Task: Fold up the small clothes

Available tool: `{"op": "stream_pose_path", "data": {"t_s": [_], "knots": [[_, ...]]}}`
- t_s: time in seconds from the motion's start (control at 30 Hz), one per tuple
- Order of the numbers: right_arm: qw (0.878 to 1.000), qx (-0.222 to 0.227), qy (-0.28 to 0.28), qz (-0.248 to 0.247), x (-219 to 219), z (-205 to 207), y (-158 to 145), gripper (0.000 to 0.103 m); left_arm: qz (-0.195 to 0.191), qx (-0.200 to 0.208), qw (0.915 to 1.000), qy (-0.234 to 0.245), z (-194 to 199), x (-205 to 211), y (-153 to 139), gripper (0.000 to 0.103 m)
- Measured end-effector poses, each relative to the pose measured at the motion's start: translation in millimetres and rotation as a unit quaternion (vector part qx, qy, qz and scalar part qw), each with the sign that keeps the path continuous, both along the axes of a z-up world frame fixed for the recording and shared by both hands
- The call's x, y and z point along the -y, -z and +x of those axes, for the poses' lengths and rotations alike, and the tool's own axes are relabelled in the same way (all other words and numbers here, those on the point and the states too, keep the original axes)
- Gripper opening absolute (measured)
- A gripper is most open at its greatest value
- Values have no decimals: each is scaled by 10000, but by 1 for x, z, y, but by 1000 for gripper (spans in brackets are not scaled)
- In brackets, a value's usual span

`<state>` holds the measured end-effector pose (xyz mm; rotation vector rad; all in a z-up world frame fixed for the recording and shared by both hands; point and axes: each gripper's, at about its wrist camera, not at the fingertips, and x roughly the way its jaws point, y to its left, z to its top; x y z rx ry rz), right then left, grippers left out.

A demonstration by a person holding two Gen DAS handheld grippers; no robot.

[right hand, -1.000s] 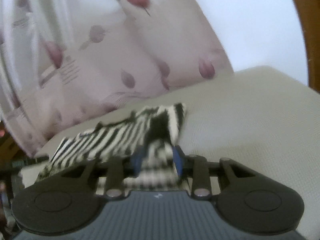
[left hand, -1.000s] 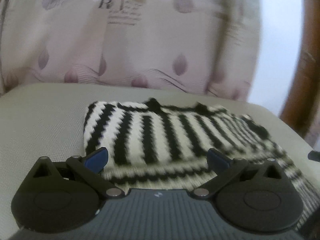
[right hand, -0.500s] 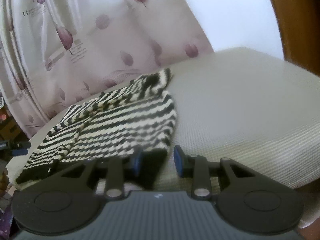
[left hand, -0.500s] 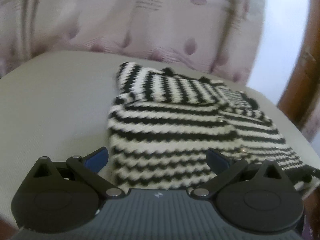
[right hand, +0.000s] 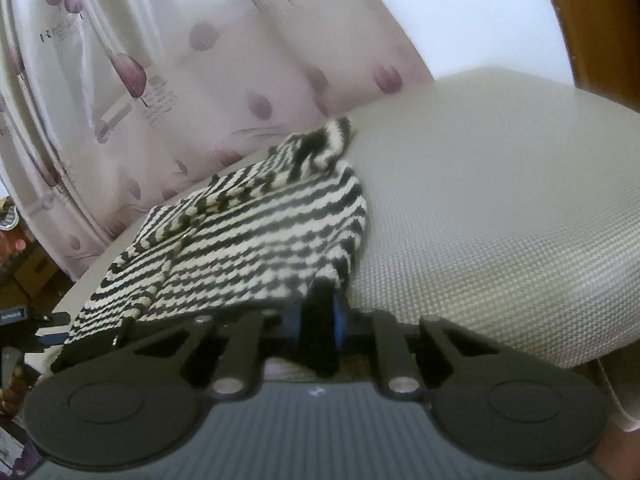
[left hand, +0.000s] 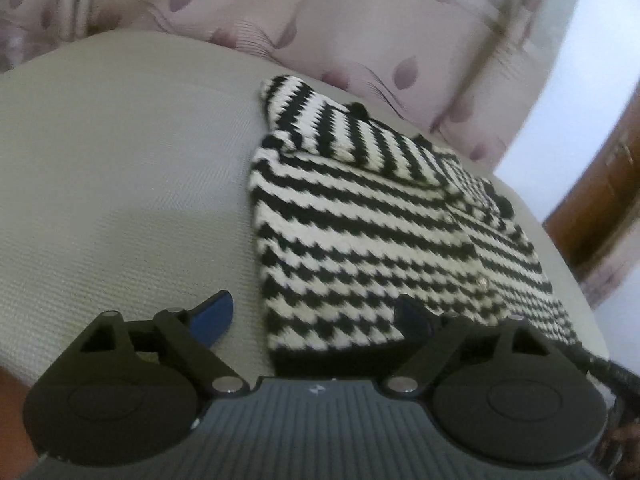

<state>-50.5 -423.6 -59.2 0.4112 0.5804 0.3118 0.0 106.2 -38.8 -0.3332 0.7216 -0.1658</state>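
Left hand-held gripper [left hand: 316, 312]: matte black body with two round discs, each bearing a shallow oval recess; angular black linkage arms pinned by silver screws; blue fingertips [left hand: 214, 314]; a ribbed grey central panel carrying a small white mark. Right hand-held gripper [right hand: 314, 318]: identical black discs, silver-pinned linkages, blue pads [right hand: 339, 320] and ribbed grey panel with the same white mark.

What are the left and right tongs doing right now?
Left tongs: open, holding nothing.
Right tongs: closed on the black-and-white striped knitted sweater.
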Motion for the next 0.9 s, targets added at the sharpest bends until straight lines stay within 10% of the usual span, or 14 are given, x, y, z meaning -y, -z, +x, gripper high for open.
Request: {"op": "stream_pose_path", "data": {"t_s": [0.5, 0.67, 0.9], "knots": [[9969, -166, -38, 767, 12, 3, 9, 15, -1220, -63, 9923, 221, -18, -13, 8, 75], [9950, -197, -100, 976, 14, 6, 12, 16, -1821, -517, 9819, -18, -4, -26, 23, 8], [9934, -337, -32, 1097, 12, 12, 14, 15, -2005, -548, 9781, 89, 7, -30, 25, 23]]}}
